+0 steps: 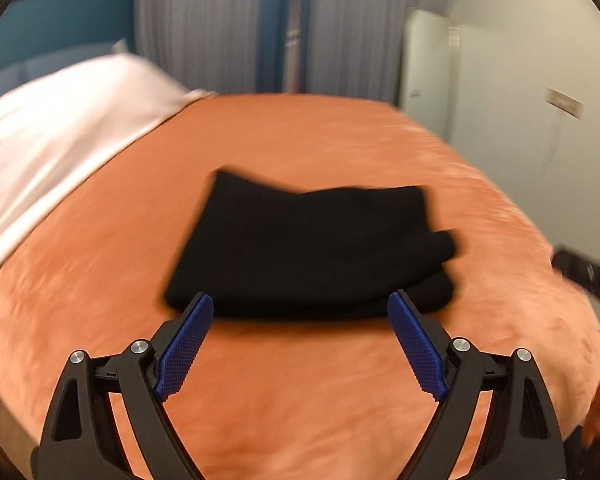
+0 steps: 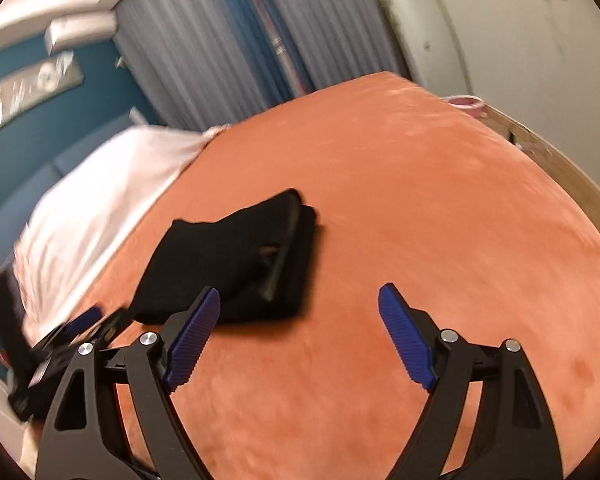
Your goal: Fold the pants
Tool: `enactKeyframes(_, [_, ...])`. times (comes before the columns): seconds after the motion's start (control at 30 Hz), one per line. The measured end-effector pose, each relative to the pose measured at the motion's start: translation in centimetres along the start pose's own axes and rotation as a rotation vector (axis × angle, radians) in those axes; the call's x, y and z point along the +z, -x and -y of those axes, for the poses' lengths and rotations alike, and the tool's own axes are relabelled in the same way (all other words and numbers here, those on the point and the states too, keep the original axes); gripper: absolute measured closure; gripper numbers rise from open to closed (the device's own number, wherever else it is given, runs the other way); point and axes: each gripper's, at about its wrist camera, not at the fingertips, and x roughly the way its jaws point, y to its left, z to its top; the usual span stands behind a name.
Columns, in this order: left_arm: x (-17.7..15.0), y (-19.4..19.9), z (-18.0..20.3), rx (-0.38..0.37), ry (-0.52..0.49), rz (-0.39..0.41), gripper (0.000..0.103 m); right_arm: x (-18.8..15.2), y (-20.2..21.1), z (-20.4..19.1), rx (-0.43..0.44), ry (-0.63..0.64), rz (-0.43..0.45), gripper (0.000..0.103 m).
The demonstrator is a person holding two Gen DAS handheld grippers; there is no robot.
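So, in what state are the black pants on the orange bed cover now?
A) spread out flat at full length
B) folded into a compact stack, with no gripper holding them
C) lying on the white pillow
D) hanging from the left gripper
B: the black pants lie in stacked layers on the orange bed cover, and both the left gripper and the right gripper are open and empty.

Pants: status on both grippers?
Left gripper open, empty. Right gripper open, empty. Pants folded compact on orange bedspread. Nothing in the way.

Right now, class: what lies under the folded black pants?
The folded black pants rest on the orange bedspread, which shows on all sides of them. The patch directly beneath is covered, so anything there cannot be seen. Both claws, left and right, hang open, holding nothing.
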Motion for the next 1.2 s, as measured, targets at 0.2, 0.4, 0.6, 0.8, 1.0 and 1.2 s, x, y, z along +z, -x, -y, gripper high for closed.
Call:
enactKeyframes(0.2, [-2.2, 0.9, -7.7, 0.087, 0.037, -0.025, 0.016, 1.4, -8.6, -3.8, 0.008, -0.004, -0.116, 0.039])
enactKeyframes(0.4, [-1.8, 0.5, -11.4, 0.114, 0.033, -0.026, 0.016, -0.6, -7.9, -3.9, -0.106, 0.036, -0.081, 0.096])
enactKeyframes(0.6, [-2.6, -0.2, -12.8, 0.109, 0.025, -0.045, 0.016, -0.7, -5.8, -3.2, -0.139, -0.053, -0.043, 0.084])
enactKeyframes(0.8, [-0.8, -1.1, -10.7, 0.157, -0.049, -0.062, 0.016, 4.0, -7.7, -12.3, -0.019, 0.167, -0.034, 0.084])
enactKeyframes(1.0, [-0.1, -1.3, -10.1, 0.200, -0.095, -0.077, 0.016, 3.6, -19.2, -9.8, -0.216, 0.171, -0.237, 0.089])
enactKeyframes(1.2, [0.0, -2.5, -11.2, 0.208, -0.085, -0.107, 0.016, 3.7, -16.0, -11.4, -0.098, 0.135, -0.157, 0.085])
